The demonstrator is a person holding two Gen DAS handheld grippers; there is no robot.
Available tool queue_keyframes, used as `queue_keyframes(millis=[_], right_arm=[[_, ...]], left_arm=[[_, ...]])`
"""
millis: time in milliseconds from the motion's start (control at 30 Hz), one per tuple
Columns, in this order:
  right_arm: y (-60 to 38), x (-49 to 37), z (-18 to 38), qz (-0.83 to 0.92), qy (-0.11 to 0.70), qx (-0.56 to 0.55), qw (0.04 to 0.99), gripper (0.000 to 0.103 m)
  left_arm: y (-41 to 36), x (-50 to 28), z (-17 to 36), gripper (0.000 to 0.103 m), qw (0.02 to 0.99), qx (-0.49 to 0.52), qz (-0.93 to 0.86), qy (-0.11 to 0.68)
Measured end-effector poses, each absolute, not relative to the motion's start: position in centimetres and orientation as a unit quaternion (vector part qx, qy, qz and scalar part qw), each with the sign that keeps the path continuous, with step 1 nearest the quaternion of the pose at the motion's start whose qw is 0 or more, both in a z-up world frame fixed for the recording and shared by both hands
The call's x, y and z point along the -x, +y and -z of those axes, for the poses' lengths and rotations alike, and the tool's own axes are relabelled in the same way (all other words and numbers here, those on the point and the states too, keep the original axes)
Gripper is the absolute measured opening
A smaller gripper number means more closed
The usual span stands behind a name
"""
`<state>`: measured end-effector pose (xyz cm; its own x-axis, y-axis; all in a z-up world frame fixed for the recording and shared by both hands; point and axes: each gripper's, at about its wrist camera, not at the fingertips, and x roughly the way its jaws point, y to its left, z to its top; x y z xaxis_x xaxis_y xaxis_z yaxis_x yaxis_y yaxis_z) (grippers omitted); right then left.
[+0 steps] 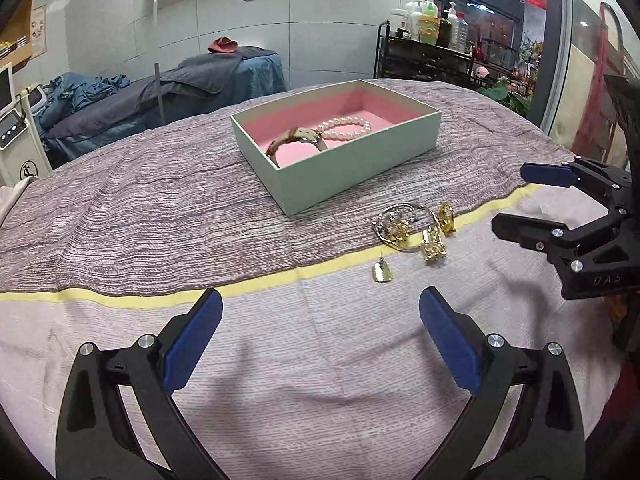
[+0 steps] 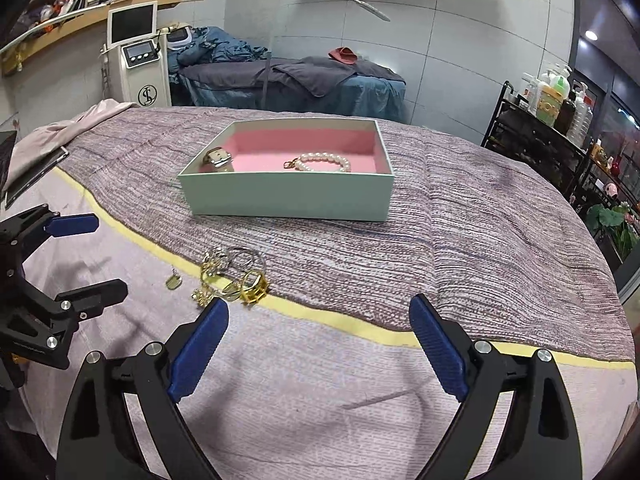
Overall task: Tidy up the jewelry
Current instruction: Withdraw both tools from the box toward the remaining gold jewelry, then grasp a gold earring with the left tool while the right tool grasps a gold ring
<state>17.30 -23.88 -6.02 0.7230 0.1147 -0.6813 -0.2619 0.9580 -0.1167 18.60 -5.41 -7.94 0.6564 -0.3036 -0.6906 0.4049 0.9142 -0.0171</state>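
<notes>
A mint green box (image 1: 352,172) (image 2: 288,196) with a pink lining stands on the bed cover. A pearl bracelet (image 1: 347,128) (image 2: 324,161) and a watch with a beige strap (image 1: 296,140) (image 2: 218,159) lie inside it. A heap of gold and silver jewelry (image 1: 412,228) (image 2: 232,276) lies on the yellow stripe in front of the box. One small gold earring (image 1: 382,271) (image 2: 173,281) lies apart beside it. My left gripper (image 1: 320,336) (image 2: 86,254) is open and empty, short of the earring. My right gripper (image 2: 318,340) (image 1: 520,196) is open and empty, to the right of the heap.
The striped purple cover (image 1: 160,208) meets a pale pink sheet (image 1: 320,380) at a yellow stripe (image 1: 256,284). A tablet (image 2: 36,176) lies at the left edge. A massage bed (image 2: 296,80), a white machine (image 2: 136,64) and a shelf of bottles (image 1: 432,20) stand behind.
</notes>
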Motion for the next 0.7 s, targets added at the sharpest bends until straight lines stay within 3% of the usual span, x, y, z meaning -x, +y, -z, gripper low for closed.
queue_keyframes(millis=[67, 200, 367, 700], right_arm=[[-23.4, -17.3, 6.3, -0.111, 0.364, 0.113, 0.918, 0.079], [-22.9, -18.0, 6.8, -0.122, 0.383, 0.123, 0.908, 0.065], [-22.0, -19.0, 7.3, -0.146, 0.400, 0.152, 0.892, 0.062], [-21.0, -21.0, 8.1, -0.202, 0.410, 0.209, 0.865, 0.055]], left_arm=[[-5.8, -18.7, 8.2, 0.095, 0.904, -0.069, 0.202, 0.370], [-7.0, -19.0, 8.7, 0.080, 0.893, -0.082, 0.215, 0.387], [-8.2, -19.9, 9.6, 0.059, 0.879, -0.097, 0.231, 0.405], [-9.2, -21.3, 9.6, 0.030, 0.867, -0.084, 0.261, 0.416]])
